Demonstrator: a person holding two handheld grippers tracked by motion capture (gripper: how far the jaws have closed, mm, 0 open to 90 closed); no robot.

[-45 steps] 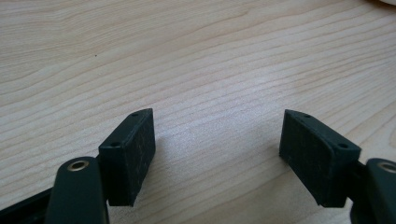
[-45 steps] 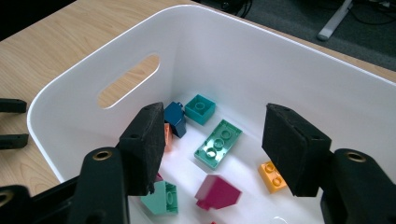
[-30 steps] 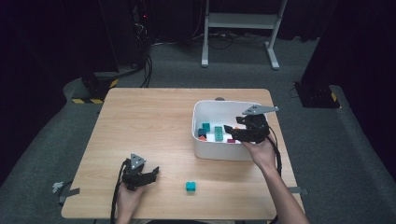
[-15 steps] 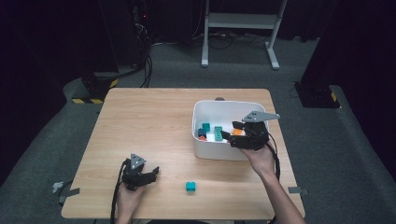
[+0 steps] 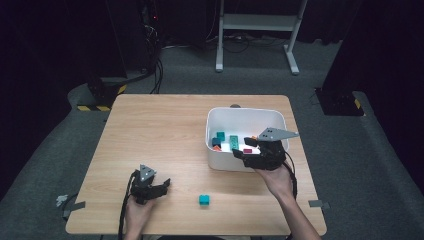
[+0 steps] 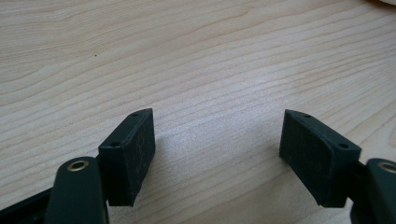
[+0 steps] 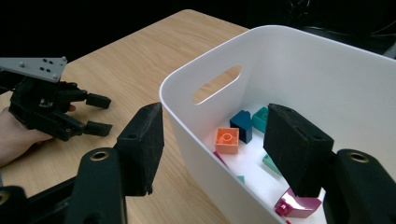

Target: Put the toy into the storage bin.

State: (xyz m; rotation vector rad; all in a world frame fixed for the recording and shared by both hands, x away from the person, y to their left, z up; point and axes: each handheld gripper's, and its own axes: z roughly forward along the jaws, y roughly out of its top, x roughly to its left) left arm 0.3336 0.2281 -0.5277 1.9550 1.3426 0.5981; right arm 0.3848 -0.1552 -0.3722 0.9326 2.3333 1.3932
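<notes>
A white bin [image 5: 245, 111] stands at the table's right and holds several bricks: orange [image 7: 227, 140], dark teal [image 7: 241, 124], teal [image 7: 259, 118] and magenta [image 7: 297, 206]. My right gripper [image 5: 244, 148] hovers open over the bin's near wall. In the right gripper view [image 7: 215, 119] one jaw stands outside the bin wall [image 7: 327, 70] and the other above the inside, with nothing gripped. A lone teal brick [image 5: 204, 200] lies near the front edge of the table. To its left my left gripper [image 5: 164, 186] rests low on the wood, open and empty [image 6: 217, 140].
The wooden table [image 5: 160, 130] is bare across its left and far parts. The other hand's gripper [image 7: 91, 114] appears far off in the right gripper view. Grey floor, cables and a white stand [image 5: 255, 22] lie beyond the table.
My right gripper has drifted a little toward the bin's near wall and slightly lower. The left gripper and the teal brick on the table have stayed put.
</notes>
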